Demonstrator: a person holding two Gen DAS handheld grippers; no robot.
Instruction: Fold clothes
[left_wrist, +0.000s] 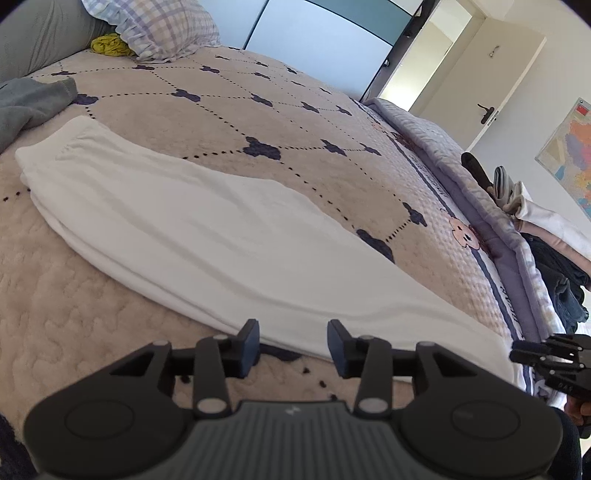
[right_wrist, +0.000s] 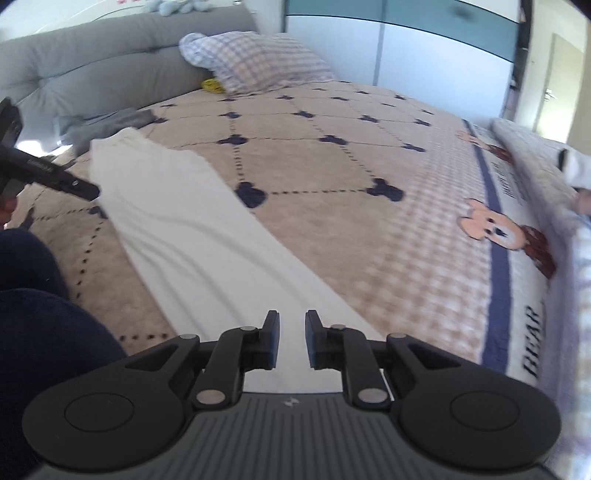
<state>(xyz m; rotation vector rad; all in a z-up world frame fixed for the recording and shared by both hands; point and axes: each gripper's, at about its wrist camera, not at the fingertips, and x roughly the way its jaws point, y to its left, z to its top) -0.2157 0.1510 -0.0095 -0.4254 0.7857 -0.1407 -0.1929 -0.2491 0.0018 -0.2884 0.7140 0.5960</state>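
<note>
A long white garment (left_wrist: 207, 236) lies flat on the beige quilted bedspread (left_wrist: 229, 110), folded lengthwise into a narrow strip. My left gripper (left_wrist: 291, 343) is open and empty, just above the strip's near long edge. My right gripper (right_wrist: 291, 341) is open with a narrow gap, over the near end of the same white garment (right_wrist: 192, 236), holding nothing. The right gripper also shows at the right edge of the left wrist view (left_wrist: 550, 354). The left gripper shows at the left edge of the right wrist view (right_wrist: 55, 177).
A grey garment (left_wrist: 29, 99) lies near the grey headboard (right_wrist: 92, 62). A checked pillow (left_wrist: 162, 26) and a yellow cloth (left_wrist: 110, 45) sit at the bed's head. A pile of clothes (left_wrist: 546, 236) lies beyond the bed's right edge. My dark-clothed leg (right_wrist: 40, 314) is at the left.
</note>
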